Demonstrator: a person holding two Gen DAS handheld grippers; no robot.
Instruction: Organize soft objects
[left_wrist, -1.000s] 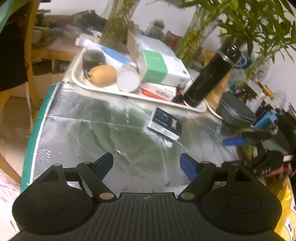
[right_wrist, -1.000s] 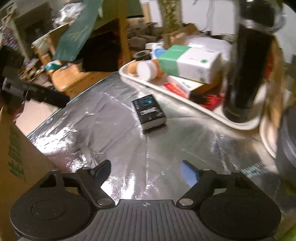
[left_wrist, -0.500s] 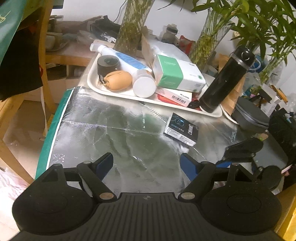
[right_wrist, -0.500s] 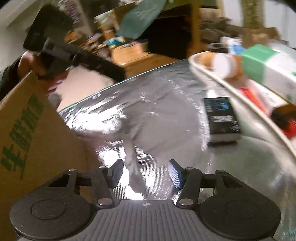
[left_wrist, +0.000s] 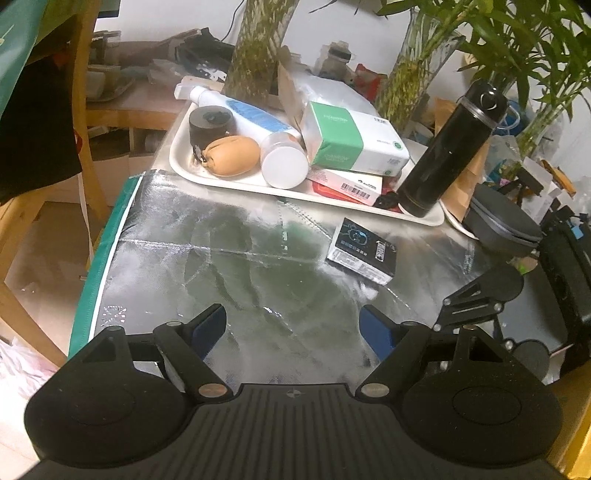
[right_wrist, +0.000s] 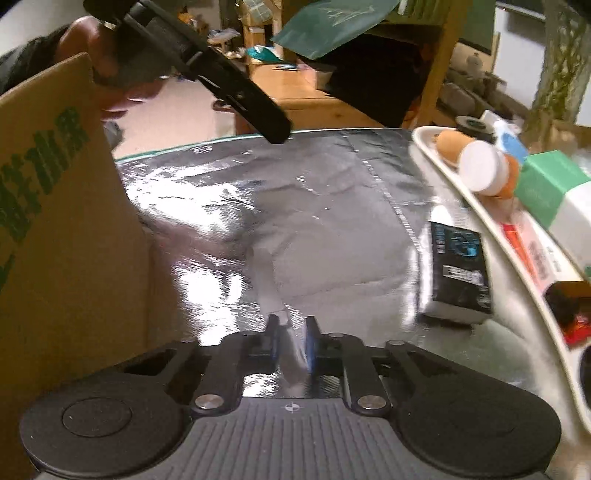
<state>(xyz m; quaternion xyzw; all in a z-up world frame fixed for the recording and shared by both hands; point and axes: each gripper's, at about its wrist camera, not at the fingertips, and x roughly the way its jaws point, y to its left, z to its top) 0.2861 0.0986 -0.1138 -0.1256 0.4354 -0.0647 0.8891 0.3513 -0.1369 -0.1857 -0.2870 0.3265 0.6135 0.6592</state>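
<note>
Left wrist view: your left gripper (left_wrist: 293, 328) hovers with jaws spread over bare silver foil sheet (left_wrist: 229, 266), its green edge (left_wrist: 101, 258) to the left. Your right gripper (right_wrist: 291, 341) has just been closing; its pads are nearly together, nothing between them. A cardboard box (right_wrist: 55, 240) walls its left. Beyond, the small black packet (left_wrist: 362, 251) lies on the foil, just before the white tray (left_wrist: 192, 173) holding the tan pouch (left_wrist: 232, 155) and green tissue pack (left_wrist: 351, 138). Since the earlier frame, the right view has swung left.
</note>
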